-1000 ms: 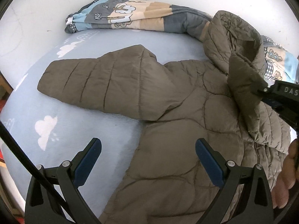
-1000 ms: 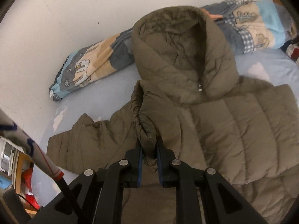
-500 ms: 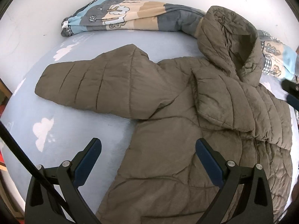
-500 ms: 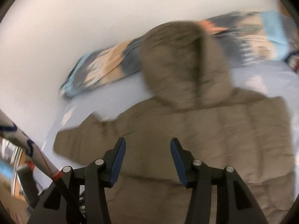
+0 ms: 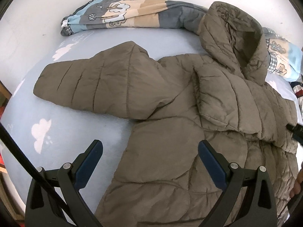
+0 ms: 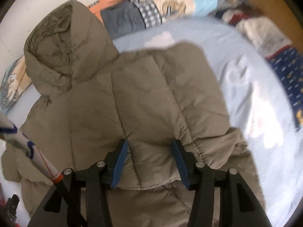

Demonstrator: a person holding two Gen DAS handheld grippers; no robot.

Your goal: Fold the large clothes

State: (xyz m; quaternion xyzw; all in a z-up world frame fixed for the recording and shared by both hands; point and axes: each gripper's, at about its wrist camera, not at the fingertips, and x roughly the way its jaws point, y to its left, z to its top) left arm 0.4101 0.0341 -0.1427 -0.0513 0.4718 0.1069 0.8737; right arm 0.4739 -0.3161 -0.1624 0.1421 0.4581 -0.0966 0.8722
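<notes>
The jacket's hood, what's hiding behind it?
Behind the hood lies a rolled patterned blanket against the white wall. Its ends stick out on both sides of the hood; the middle stretch is covered, so that part stays hidden.

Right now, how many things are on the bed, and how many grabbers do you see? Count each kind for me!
Brown puffy jacket: 1
Patchwork blanket rolled along the wall: 1
Pile of clothes at the far right corner, too blurred to count apart: 1
Grabbers, left gripper and right gripper, both open: 2
Total: 5
</notes>
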